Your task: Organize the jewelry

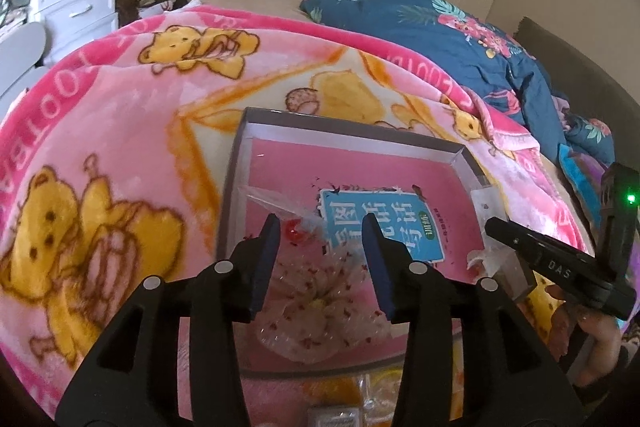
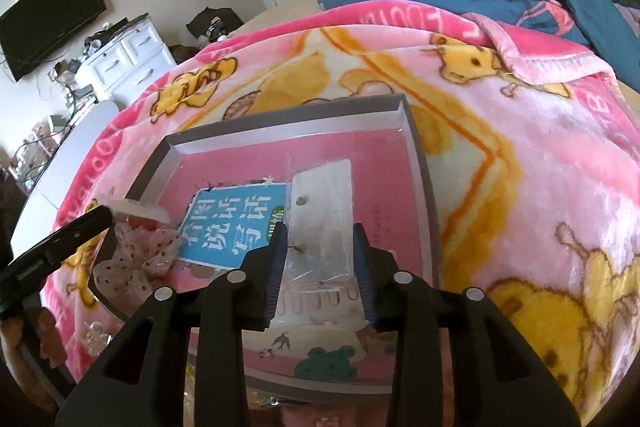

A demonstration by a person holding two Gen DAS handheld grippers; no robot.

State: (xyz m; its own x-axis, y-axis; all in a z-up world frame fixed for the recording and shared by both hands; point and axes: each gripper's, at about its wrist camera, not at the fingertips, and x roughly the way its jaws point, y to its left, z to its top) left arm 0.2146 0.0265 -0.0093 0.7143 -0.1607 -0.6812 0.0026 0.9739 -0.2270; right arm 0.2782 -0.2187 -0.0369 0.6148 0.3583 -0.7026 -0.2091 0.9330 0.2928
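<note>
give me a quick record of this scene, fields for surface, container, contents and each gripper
surface: pink bear-print fleece blanket on a bed
container: shallow grey cardboard box lined by a pink book cover
contents: white dotted fabric bow in clear wrap; clear plastic packet on a white card
left gripper: open, fingers either side of the bow
right gripper: open, fingers either side of the packet

Pink book point(image 2: 320, 163) in the grey box point(image 2: 420, 163): blue label point(image 2: 236, 223) printed with large white Chinese characters, 看图说话写话. Pink bear blanket point(image 1: 120, 115) beneath the box: border lettering "FOOTBA…", partly legible. Right gripper point(image 1: 556, 263) beside the box: body marked "DAS".
</note>
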